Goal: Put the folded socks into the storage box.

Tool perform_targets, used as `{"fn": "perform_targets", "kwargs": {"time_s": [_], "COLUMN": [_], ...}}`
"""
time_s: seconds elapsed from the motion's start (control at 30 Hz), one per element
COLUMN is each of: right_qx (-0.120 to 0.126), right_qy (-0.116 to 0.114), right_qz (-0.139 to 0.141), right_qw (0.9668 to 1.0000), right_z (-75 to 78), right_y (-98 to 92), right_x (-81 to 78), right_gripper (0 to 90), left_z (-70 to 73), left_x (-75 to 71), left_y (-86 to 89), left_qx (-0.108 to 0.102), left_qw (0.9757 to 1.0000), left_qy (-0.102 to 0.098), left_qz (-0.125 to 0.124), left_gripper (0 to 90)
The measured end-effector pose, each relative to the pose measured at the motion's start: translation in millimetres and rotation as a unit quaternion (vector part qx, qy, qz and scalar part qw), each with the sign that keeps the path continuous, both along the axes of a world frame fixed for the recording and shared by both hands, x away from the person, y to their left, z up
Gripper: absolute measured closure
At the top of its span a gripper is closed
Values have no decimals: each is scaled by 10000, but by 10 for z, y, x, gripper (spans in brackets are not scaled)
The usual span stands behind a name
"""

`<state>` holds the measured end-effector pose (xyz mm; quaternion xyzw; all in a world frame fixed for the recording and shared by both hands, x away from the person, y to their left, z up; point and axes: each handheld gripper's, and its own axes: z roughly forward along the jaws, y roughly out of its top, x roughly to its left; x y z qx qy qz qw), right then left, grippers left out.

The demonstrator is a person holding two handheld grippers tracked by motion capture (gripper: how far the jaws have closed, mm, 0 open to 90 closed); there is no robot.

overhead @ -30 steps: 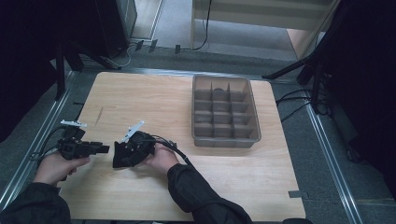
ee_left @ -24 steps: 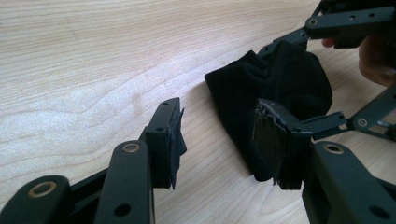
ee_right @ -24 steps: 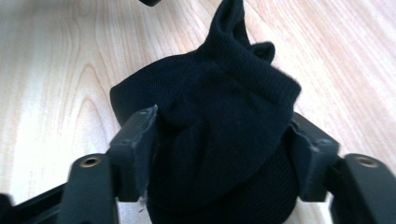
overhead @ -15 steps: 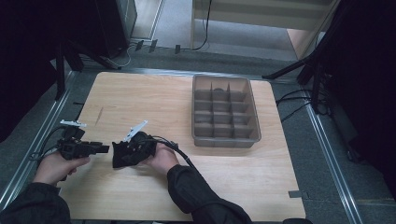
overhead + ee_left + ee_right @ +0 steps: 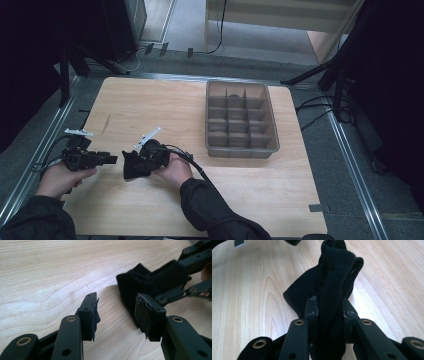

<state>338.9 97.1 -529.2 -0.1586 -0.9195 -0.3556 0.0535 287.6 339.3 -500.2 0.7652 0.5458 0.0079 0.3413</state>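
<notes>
- Broadly, I had the wooden table under both hands, bare over most of its top, with the grey compartment tray standing well apart to the right of the work; every cell I could see into looked empty.
- Next in size, the black sock sat near the table's front left, bunched and hanging from my right gripper. Its ribbed length ran straight out along that gripper's jaws in the right gripper view.
- My right gripper's jaws had just been closing, and the pads were pressed on the sock's ribbed fold from both sides.
- My left gripper pointed across at the sock from the left, just beside it and not touching. In the left gripper view its jaws stood moderately wide with nothing between them, the sock ahead and to their right.
- I judged the left hand nearer the sock's free end, so a second pinch would need a short reach rightward.
- Nothing stood between the left fingers and the cloth.
</notes>
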Motion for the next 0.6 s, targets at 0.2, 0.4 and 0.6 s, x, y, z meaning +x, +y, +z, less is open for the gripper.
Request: {"fn": "perform_targets", "kwargs": {"time_s": [0.2, 0.4, 0.6], "right_qx": [77, 83, 58], "right_qy": [-83, -124, -160], "right_qz": [-114, -181, -176], "right_qw": [9999, 9997, 9997], "right_z": [116, 223, 318], "right_y": [-101, -211, -291], "right_x": [36, 79, 93], "right_gripper": [731, 729, 728], "left_z": [-11, -12, -9], "left_x": [-5, -5, -1], "left_y": [-13, -36, -63], "left_qx": [54, 55, 82], "left_qw": [10000, 9999, 9998], "left_qy": [-67, -98, -131], "left_qz": [-23, -39, -83], "left_gripper": [485, 474, 460]}}
